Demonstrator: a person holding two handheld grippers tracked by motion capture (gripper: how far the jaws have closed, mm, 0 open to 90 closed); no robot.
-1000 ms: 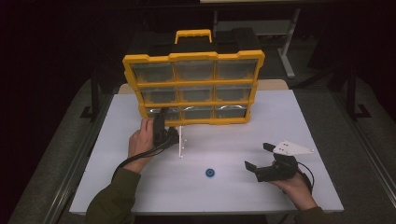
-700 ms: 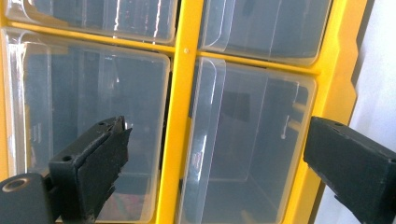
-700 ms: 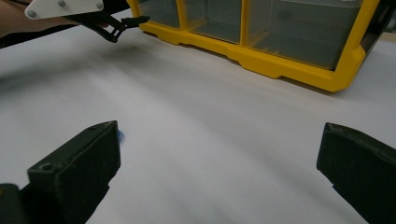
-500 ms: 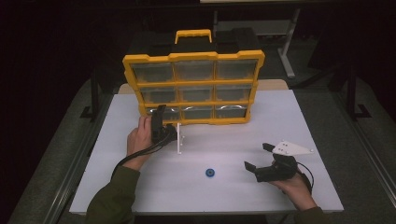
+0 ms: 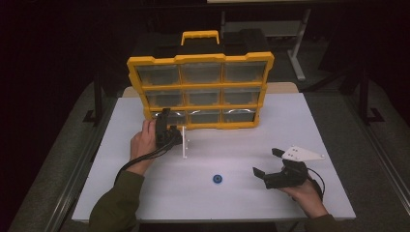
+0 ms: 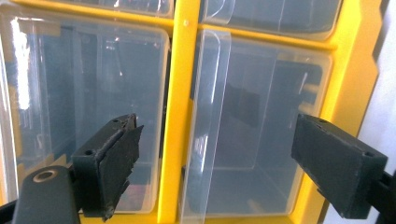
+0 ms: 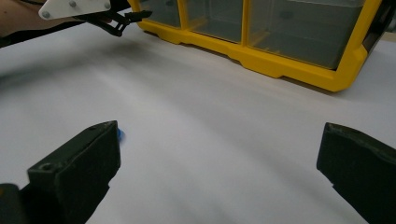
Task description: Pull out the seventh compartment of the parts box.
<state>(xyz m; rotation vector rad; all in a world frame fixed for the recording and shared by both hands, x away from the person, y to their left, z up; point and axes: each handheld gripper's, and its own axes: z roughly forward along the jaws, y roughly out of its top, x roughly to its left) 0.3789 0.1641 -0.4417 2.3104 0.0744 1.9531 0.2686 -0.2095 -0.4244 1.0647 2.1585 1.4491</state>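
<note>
My left gripper (image 5: pixel 164 126), jaws just narrowing yet spread, straddles a clear drawer (image 6: pixel 261 135), seemingly untouched. My right gripper (image 5: pixel 269 163) gapes, lower right

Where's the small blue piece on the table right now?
In the high view the small blue piece lies alone on the white table, near its front edge, left of the right gripper and well in front of the yellow organizer.

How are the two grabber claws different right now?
The left gripper is up against the bottom row of the yellow drawer cabinet, while the right gripper rests out on the white table, apart from the cabinet. The left gripper has a clear drawer's edge between its jaws, which have just been closing; the right gripper's jaws have nothing between them, with the small blue piece nearby. Both are black and open.
</note>
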